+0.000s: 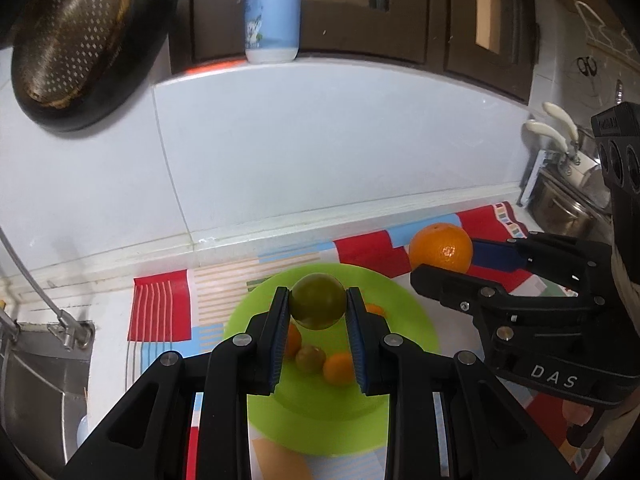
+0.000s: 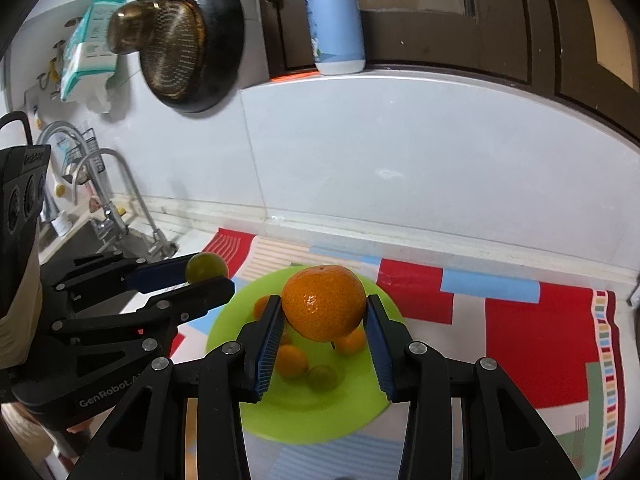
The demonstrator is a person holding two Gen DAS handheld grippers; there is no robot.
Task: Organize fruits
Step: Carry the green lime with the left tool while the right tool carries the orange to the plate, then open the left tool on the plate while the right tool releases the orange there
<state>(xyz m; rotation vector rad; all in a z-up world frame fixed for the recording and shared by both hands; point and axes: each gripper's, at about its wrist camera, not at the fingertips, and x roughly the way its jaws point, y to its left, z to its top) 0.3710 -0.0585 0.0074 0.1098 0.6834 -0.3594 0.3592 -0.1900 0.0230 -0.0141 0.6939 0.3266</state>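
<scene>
Between the left gripper's (image 1: 318, 307) pads a green fruit (image 1: 318, 301) is pinched, and the right gripper (image 2: 323, 312) clamps an orange (image 2: 323, 307), both above the green plate (image 2: 224, 320), where a slipping round fruit could knock the small fruits (image 2: 292, 360) below out.

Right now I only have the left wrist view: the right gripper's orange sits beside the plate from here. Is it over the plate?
Observer: Yes. In the right wrist view the orange hangs above the green plate, right gripper clamped on it.
Operator: How many fruits lie on the plate?
Observer: I count about five there, one of them green.
Operator: Anything left of my gripper?
Observer: A sink with a curved faucet, behind the left gripper and its green fruit.
</scene>
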